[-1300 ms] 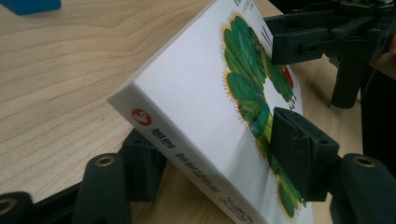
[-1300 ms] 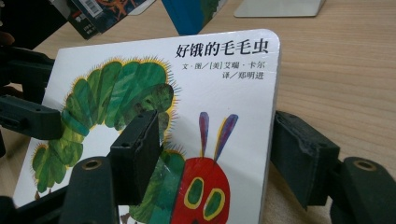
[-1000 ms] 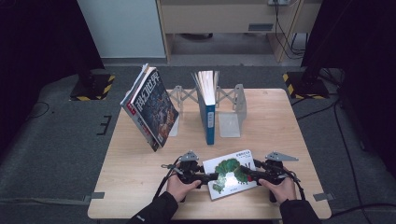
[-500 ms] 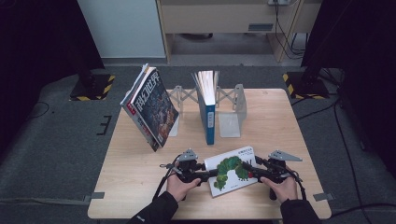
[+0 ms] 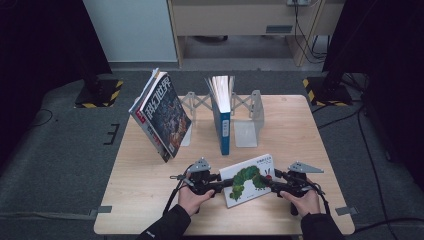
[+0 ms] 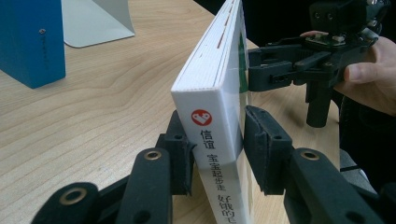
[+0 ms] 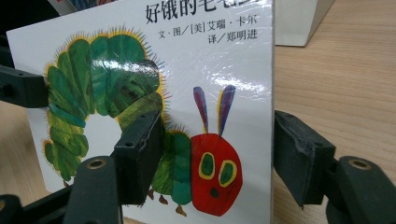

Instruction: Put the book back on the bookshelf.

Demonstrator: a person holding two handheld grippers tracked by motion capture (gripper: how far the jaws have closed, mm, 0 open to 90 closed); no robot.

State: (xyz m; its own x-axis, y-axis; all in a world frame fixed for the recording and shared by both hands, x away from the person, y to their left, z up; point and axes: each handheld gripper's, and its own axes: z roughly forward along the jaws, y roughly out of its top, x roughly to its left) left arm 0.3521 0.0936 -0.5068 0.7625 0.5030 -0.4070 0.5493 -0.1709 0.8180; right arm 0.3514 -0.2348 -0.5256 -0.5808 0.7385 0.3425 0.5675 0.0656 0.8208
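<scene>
Left gripper (image 6: pixel 217 154) astride caterpillar book (image 6: pixel 219 93) spine; cover art in right gripper view

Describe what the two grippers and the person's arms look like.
Both the left gripper and right gripper are black, with blocky jaws on bolted links. Each carries a grey three-cornered plate and trails a black cable. The person wears dark sleeves.

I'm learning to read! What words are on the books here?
Caterpillar book cover: "好饿的毛毛虫" (top cut off), "文·图/[美] 艾瑞·卡尔", "译/郑明进".
Its spine: "信谊", "宝宝起步走", "好饿的毛" (rest cut off).
Leaning magazine: big white characters, too blurred to read.
Blue book: spine marks too small to read.
</scene>
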